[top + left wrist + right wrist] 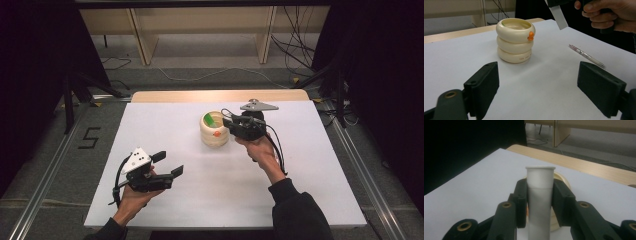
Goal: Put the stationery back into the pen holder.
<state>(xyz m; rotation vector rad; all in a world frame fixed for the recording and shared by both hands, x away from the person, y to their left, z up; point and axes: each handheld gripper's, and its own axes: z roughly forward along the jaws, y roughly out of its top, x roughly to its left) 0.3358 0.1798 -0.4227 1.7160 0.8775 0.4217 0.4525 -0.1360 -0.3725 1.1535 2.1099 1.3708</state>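
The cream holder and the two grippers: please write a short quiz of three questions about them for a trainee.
1. True or false: the right gripper is shut on a white tube.
2. What lies on the table to the right of the cream holder in the left gripper view?
A. a spoon
B. a pen
C. a key
3. How do the jaws of the left gripper stand, and is anything between them?

Key:
1. True; both pads press on the tube's sides.
2. B; the pen lies flat, apart from the holder.
3. Wide open, with nothing between them.
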